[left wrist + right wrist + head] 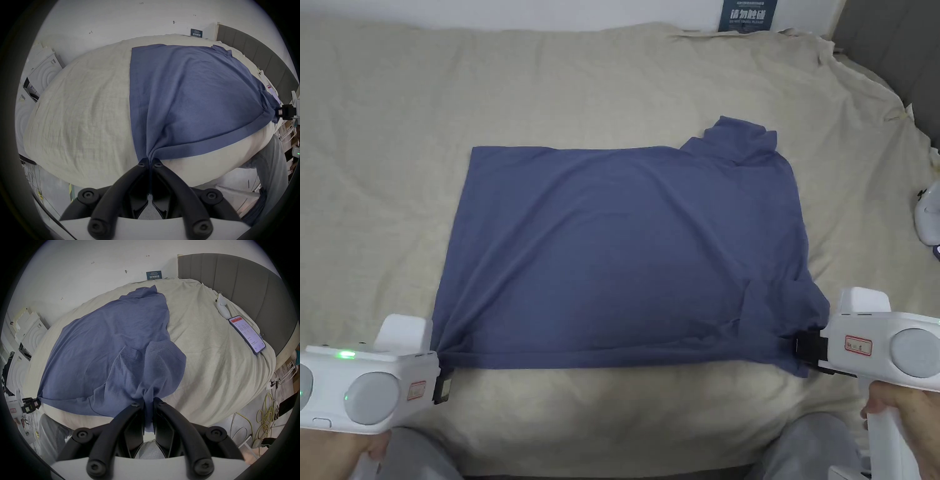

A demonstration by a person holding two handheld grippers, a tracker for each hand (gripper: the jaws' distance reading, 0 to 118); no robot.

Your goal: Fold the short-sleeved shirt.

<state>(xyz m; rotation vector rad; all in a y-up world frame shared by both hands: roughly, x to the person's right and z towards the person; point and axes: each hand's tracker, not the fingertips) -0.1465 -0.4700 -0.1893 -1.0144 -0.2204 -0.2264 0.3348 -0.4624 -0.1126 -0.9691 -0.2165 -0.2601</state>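
A blue short-sleeved shirt [625, 250] lies spread on a beige bed cover [394, 156], collar end to the right, one sleeve sticking out at the far right. My left gripper [442, 380] is shut on the shirt's near left corner [150, 155], with the cloth bunched between its jaws. At the near right corner my right gripper [807, 351] is shut on gathered fabric [148, 395] by the near sleeve. The near hem [211, 142] is stretched taut between the two grippers. The left gripper view shows the right gripper [282, 112], and the right gripper view shows the left gripper [31, 404].
A phone [246, 334] and a white device [223, 308] lie on the bed's right side by the grey headboard [243, 280]. A white wall with a dark sign [748, 14] stands behind the bed. Cables [263, 415] lie on the floor at right. The person's knees [812, 447] are against the near bed edge.
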